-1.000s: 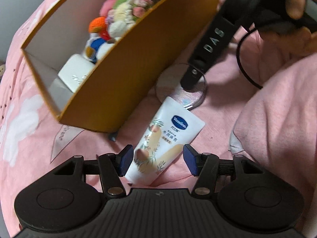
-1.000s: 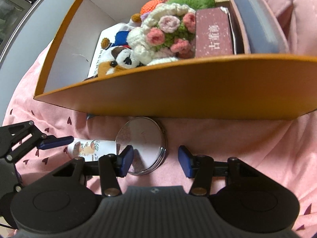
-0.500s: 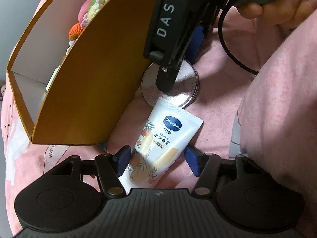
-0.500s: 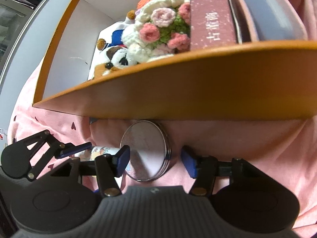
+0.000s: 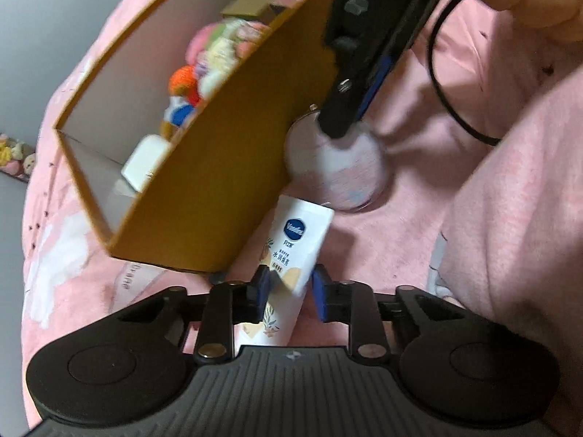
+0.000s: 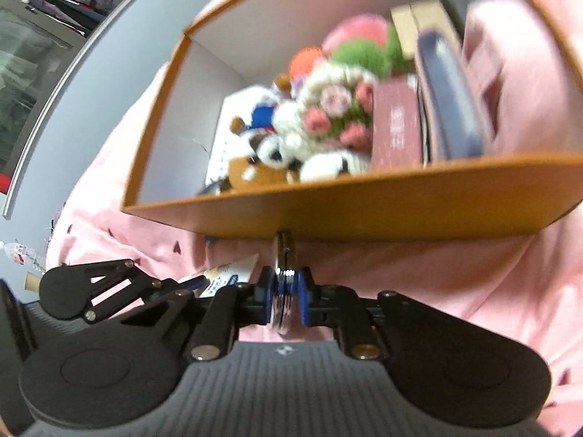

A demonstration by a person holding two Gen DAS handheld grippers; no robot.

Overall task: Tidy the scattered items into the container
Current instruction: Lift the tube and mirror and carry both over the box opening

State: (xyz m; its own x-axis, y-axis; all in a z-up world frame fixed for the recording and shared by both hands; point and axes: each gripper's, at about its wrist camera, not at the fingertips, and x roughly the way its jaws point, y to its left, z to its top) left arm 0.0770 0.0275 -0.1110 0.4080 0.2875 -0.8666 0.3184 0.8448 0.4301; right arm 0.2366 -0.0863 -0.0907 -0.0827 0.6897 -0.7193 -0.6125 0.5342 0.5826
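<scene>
A white Vaseline tube (image 5: 291,251) sits between the blue pads of my left gripper (image 5: 289,286), which is shut on it just in front of the orange box (image 5: 218,182). My right gripper (image 6: 286,296) is shut on the round compact mirror (image 6: 284,266), held on edge in front of the box's near wall (image 6: 400,204). In the left wrist view the mirror (image 5: 339,171) shows as a silver disc under the right gripper's fingers (image 5: 346,109). The tube (image 6: 226,273) and left gripper (image 6: 109,287) show at the left of the right wrist view.
The box holds crochet toys and flowers (image 6: 328,116), a maroon booklet (image 6: 397,127), a dark case (image 6: 452,102) and a white pouch (image 5: 145,160). Everything rests on a pink bedspread (image 5: 492,218) that rises in a fold to the right. A grey wall (image 6: 73,91) stands at the left.
Both grippers have closed: the left on the Vaseline tube, the right on the compact mirror, which now stands on edge. Both views have risen, showing more of the box's inside.
</scene>
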